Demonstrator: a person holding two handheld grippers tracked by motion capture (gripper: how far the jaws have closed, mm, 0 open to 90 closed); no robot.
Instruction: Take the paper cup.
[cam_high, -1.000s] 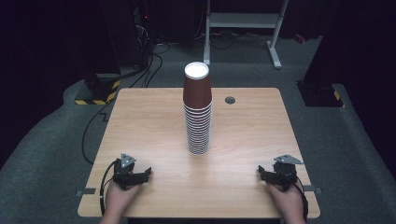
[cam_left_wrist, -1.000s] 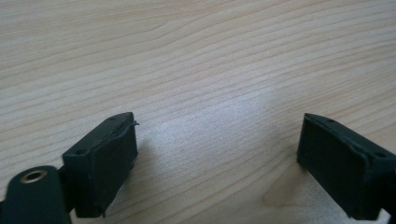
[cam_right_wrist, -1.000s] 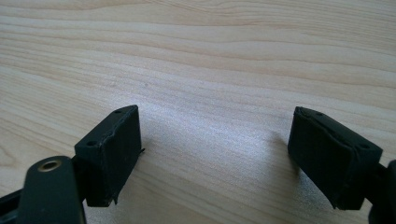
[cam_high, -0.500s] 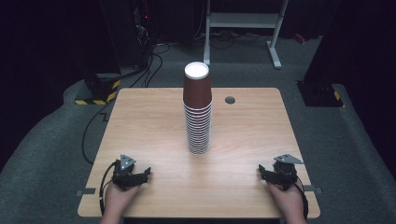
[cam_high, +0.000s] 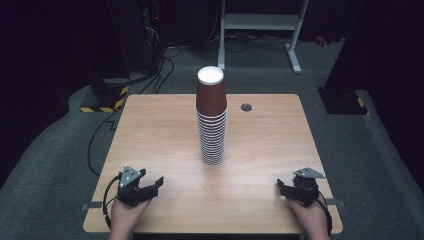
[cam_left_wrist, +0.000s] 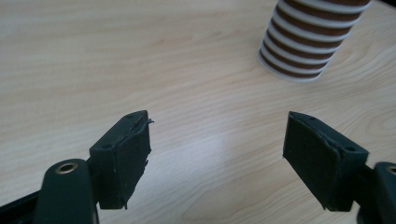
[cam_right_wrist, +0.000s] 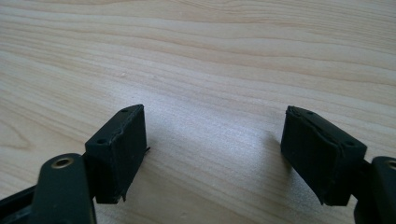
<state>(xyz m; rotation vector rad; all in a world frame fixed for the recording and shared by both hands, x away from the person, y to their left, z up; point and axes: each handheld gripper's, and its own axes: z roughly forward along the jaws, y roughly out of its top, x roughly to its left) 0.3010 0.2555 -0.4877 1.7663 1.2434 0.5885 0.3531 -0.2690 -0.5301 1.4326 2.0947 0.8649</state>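
Observation:
A tall stack of brown paper cups (cam_high: 211, 117) with white rims stands upside down at the middle of the wooden table (cam_high: 270, 140). Its lower rims show at the top right of the left gripper view (cam_left_wrist: 313, 42). My left gripper (cam_high: 152, 184) is held near the front left corner, pointing toward the stack. Its jaws (cam_left_wrist: 217, 126) have just been closing a little but stand open, with only bare wood between them. My right gripper (cam_high: 282, 186) sits near the front right corner. It is open (cam_right_wrist: 215, 119) over bare wood, its jaws having narrowed slightly.
A small dark grommet hole (cam_high: 246, 107) lies in the tabletop behind and to the right of the stack. Black cables (cam_high: 100, 135) run over the grey floor at the left. A white metal frame (cam_high: 260, 22) stands beyond the far edge.
My left gripper has risen a little from the table and tilted toward the cup stack. The right gripper and the stack have stayed where they were.

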